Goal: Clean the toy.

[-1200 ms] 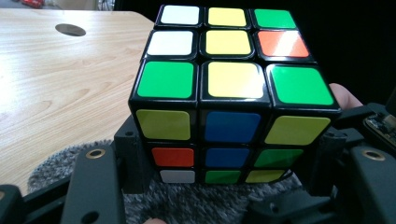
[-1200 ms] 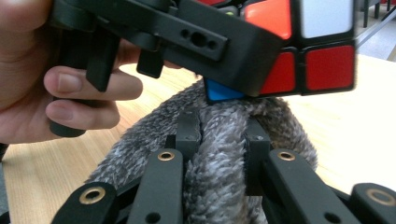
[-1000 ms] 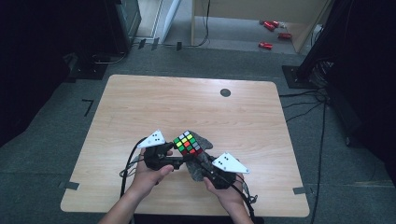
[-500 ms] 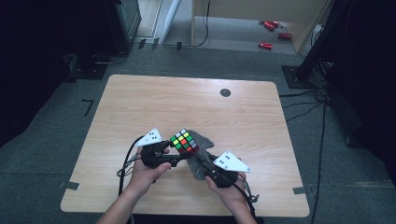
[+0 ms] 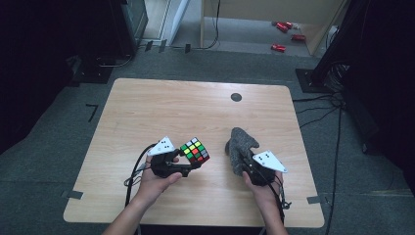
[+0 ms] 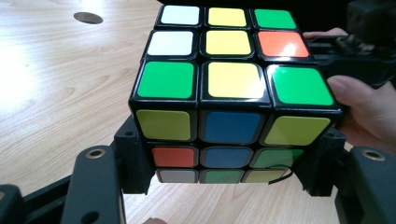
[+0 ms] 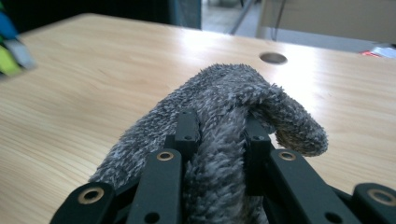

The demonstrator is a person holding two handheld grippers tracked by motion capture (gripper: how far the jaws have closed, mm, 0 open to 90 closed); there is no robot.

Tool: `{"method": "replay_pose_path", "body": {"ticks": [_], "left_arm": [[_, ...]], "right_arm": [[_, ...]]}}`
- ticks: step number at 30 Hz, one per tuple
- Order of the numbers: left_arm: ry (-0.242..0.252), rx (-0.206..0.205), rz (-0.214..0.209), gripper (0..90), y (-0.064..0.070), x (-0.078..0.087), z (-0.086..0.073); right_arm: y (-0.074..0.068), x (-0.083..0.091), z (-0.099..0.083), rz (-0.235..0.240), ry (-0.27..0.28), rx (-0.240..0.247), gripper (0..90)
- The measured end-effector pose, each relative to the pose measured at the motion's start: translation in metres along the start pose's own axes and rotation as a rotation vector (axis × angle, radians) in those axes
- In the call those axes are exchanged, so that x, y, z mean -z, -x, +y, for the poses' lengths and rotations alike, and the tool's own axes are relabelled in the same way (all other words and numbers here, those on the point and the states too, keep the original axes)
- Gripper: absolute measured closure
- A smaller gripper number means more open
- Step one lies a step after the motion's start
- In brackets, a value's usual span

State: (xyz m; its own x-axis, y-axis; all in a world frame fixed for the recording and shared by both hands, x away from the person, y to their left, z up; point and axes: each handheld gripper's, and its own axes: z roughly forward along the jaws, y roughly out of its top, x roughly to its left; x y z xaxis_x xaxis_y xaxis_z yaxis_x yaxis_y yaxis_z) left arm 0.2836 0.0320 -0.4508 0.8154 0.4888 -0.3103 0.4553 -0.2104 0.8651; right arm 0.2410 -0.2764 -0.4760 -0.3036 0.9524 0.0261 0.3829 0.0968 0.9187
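Cube: the cube (image 5: 195,150) sits near the front edge of the table (image 5: 147,107), left of the cloth, lifted and tilted off the wood.
Left gripper: the left gripper (image 5: 188,167) has its jaws clamped on the cube's lower layers from both sides; in the left gripper view the cube (image 6: 233,93) shows a top face of white, yellow, green and orange.
Cloth: a grey fuzzy cloth (image 5: 240,147) stands right of the cube, well apart from it, bunched and drooping forward.
Right gripper: the right gripper (image 5: 244,164) is pinched narrow on the cloth; the cloth (image 7: 224,126) bulges up between the jaws.
Step, as I read it: wiping the cube with the cloth.
Doing it well: hold the cube steady and low in the jaws so a face stays bare; bring the cloth's loose tip across that face lightly.
Risk: pushing hard could twist a layer or pry the cube out of the grip.
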Motion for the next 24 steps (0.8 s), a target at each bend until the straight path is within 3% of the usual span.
{"method": "replay_pose_path", "body": {"ticks": [6, 7, 18, 19, 23, 24], "left_arm": [[0.005, 0.000, 0.004, 34.9, -0.002, 0.002, 0.000], [0.006, 0.000, 0.008, 35.0, -0.003, 0.002, 0.000], [-0.013, -0.010, 0.022, 34.9, -0.002, -0.001, -0.002], [-0.019, -0.017, 0.029, 34.9, -0.002, -0.002, -0.003], [-0.027, -0.021, 0.039, 35.0, -0.004, -0.003, -0.004], [-0.027, -0.021, 0.039, 35.0, -0.004, -0.003, -0.004]], "right_arm": [[0.012, -0.013, -0.016, -0.020, -0.092, -0.006, 73.4], [0.016, -0.017, -0.022, -0.015, -0.129, -0.012, 72.8], [0.025, -0.022, -0.028, 0.008, -0.177, -0.050, 67.4], [0.028, -0.022, -0.027, 0.020, -0.192, -0.071, 57.2], [0.034, -0.018, -0.023, 0.031, -0.203, -0.097, 40.6], [0.034, -0.018, -0.023, 0.031, -0.203, -0.097, 40.6]]}}
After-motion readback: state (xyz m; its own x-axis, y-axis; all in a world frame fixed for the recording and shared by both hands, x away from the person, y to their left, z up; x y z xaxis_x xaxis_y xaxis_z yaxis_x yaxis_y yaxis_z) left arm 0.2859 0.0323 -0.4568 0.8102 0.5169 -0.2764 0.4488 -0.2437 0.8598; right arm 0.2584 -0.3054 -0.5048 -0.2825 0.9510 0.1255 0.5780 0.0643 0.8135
